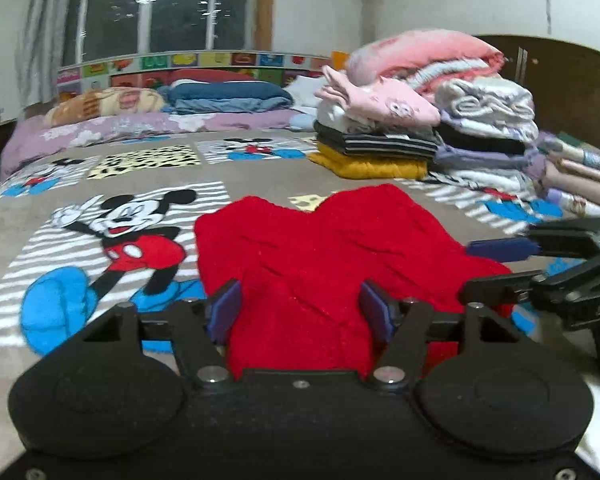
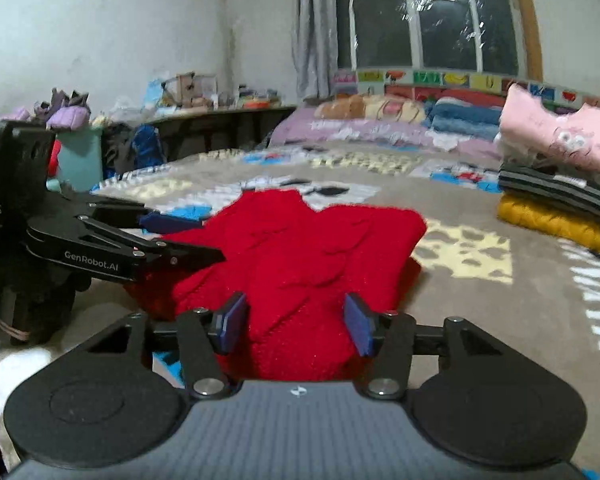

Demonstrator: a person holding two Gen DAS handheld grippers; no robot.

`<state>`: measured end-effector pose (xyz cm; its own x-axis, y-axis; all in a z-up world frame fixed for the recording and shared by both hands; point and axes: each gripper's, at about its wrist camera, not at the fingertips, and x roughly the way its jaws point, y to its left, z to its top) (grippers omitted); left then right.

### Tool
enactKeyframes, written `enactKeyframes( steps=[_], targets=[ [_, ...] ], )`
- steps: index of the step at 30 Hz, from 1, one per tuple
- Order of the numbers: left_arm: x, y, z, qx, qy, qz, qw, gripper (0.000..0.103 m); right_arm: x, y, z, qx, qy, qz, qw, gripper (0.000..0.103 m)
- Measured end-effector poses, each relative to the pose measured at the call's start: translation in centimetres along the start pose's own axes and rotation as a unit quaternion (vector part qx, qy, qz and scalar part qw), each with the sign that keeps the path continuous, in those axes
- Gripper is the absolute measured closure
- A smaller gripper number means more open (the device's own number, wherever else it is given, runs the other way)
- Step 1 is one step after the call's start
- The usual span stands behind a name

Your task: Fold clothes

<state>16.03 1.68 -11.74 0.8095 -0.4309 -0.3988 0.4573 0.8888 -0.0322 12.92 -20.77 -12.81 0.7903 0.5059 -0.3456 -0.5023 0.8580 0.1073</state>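
Bed [image 1: 260, 176] with cartoon-print cover; red sweater [image 1: 320, 248] lies crumpled on it, near a stack of folded clothes [image 1: 380, 148]. Left hand-held gripper [image 1: 300, 312]: jaws partly apart over the sweater's near edge, pads clear of the fabric. Right hand-held gripper [image 2: 296, 322]: likewise partly apart, gripping nothing.

A sweater [image 1: 324, 256] lies on the bed [image 1: 260, 172], clothes stacks [image 1: 380, 140] behind it to the right, pillows [image 1: 108, 104] at the far edge.
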Motion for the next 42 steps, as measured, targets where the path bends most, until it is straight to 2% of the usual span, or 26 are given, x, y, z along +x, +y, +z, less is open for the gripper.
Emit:
enactKeyframes(
  steps=[4, 7, 9, 12, 15, 18, 24, 29, 32, 36, 39, 42],
  targets=[
    [-1.7, 0.5, 0.0, -0.040, 0.003, 0.006, 0.9992, 0.036, -2.2, -1.8, -0.2, 0.117, -0.014, 0.006, 0.993, 0.046],
    [-2.8, 1.1, -0.2, -0.093, 0.009, 0.002, 0.9957, 0.031, -2.7, -3.5, -0.8, 0.217, -0.017, 0.012, 0.976, 0.045],
    [-3.4, 1.4, -0.6, -0.130, 0.016, -0.005, 0.9914, 0.027, -2.8, -4.3, -1.6, 0.277, -0.019, 0.016, 0.960, 0.039],
    [-4.3, 1.8, -1.1, -0.185, 0.028, -0.018, 0.9822, 0.024, -2.6, -4.3, -2.4, 0.317, -0.018, 0.031, 0.948, 0.033],
    [-4.7, 2.4, -1.5, -0.235, 0.041, -0.034, 0.9706, 0.020, -2.4, -3.9, -2.8, 0.336, -0.018, 0.042, 0.941, 0.029],
    [-4.7, 3.3, -1.8, -0.286, 0.054, -0.048, 0.9555, 0.017, -2.3, -4.0, -3.1, 0.357, -0.016, 0.046, 0.933, 0.028],
    [-3.1, 5.7, -2.9, -0.387, 0.091, -0.066, 0.9152, 0.010, -1.0, -5.3, -4.1, 0.413, -0.010, 0.054, 0.909, 0.022],
    [-1.6, 6.5, -2.5, -0.429, 0.090, -0.077, 0.8954, 0.004, 1.0, -6.5, -4.1, 0.447, -0.013, 0.058, 0.893, 0.020],
    [-0.5, 6.8, -2.1, -0.436, 0.090, -0.082, 0.8915, 0.004, 2.5, -7.4, -3.6, 0.457, -0.007, 0.062, 0.887, 0.018],
    [1.1, 6.9, -1.4, -0.430, 0.090, -0.090, 0.8937, 0.004, 4.8, -8.2, -2.3, 0.430, 0.024, 0.066, 0.900, 0.018],
    [2.6, 7.0, -0.9, -0.428, 0.089, -0.091, 0.8950, 0.004, 5.7, -9.0, -2.1, 0.433, 0.029, 0.072, 0.898, 0.018],
    [3.8, 7.2, -0.4, -0.427, 0.089, -0.092, 0.8950, 0.004, 6.6, -9.3, -1.8, 0.422, 0.032, 0.070, 0.903, 0.019]
  ],
)
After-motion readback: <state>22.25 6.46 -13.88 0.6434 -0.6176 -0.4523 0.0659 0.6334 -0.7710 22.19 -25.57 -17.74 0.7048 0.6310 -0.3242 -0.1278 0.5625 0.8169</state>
